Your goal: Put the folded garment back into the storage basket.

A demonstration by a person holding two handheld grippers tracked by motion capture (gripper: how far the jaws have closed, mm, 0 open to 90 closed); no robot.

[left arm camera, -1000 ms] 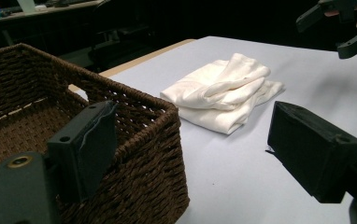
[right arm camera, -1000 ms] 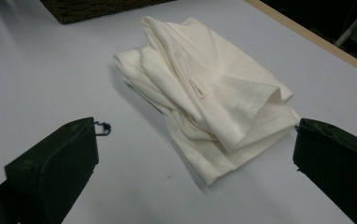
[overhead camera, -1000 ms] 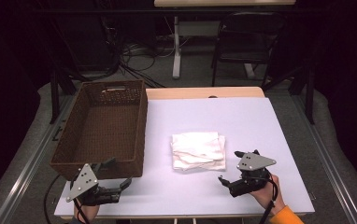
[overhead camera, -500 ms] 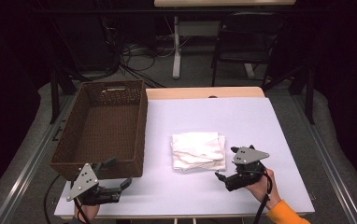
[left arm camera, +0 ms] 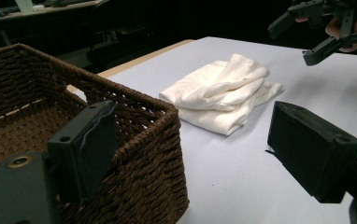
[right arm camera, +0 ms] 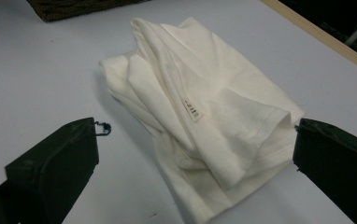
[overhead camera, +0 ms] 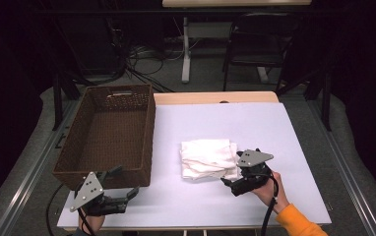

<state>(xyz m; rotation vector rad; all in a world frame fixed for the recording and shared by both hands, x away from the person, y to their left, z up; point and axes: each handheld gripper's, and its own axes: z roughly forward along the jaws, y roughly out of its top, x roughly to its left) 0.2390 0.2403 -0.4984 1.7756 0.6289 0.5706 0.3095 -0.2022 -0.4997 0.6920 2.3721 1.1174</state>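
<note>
A folded white cloth lies on the pale table, right of centre. My right gripper stands open at the cloth's near right corner, pointing left at it. In the right gripper view the cloth, with a small label on it, lies between and just beyond the wide-apart jaws of that gripper. My left gripper is open at the table's front left, by the near right corner of a brown wicker basket. In the left gripper view, this gripper holds nothing, and the cloth lies beyond it.
The basket is empty and takes up the table's left side. A wooden strip edges the table's far side. Chairs, cables and table legs stand on the dark floor behind. The right gripper hangs above the cloth's far side in the left gripper view.
My right gripper has moved left, up to the cloth's near right corner. The left gripper, cloth and basket have stayed put.
</note>
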